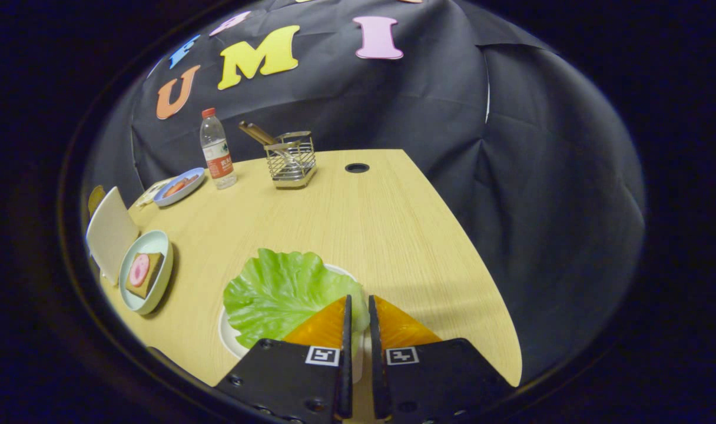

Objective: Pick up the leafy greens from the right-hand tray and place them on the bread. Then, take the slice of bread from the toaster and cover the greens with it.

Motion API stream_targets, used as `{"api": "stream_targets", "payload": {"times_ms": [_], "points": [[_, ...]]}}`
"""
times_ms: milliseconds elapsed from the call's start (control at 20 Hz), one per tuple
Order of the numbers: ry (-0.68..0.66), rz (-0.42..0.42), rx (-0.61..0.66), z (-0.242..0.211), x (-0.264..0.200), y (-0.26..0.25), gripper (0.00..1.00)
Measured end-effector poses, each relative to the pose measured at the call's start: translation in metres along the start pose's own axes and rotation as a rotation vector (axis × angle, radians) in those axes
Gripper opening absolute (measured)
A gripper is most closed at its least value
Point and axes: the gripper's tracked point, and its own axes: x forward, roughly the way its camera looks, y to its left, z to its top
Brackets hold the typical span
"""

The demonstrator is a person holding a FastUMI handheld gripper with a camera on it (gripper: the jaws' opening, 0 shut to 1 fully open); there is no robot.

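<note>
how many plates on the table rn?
3. A white plate under the lettuce leaf, just ahead of the hand-held gripper, whose fingers are nearly closed at the leaf's edge. A pale green plate holding the bread. A blue plate beside the water bottle.

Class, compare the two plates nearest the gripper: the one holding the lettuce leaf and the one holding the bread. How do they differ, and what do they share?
The lettuce plate is white and lies just under the gripper, whose fingers are nearly closed at the lettuce leaf's edge; the bread plate is pale green and lies off to the left. The leaf hides most of its plate; the bread, topped by a pink slice, leaves its rim bare. Both are round and rest on the wooden table.
</note>
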Motion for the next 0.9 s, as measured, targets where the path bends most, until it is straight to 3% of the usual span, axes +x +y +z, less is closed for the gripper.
{"api": "stream_targets", "payload": {"times_ms": [100, 200, 500, 900], "points": [[-0.024, -0.024, -0.027, 0.006, -0.005, -0.003, 0.15], [-0.029, 0.0, -0.043, 0.011, -0.01, 0.0, 0.0], [-0.059, 0.098, -0.012, 0.044, -0.05, 0.027, 0.0], [-0.101, 0.142, -0.027, 0.103, -0.111, 0.081, 0.0]]}}
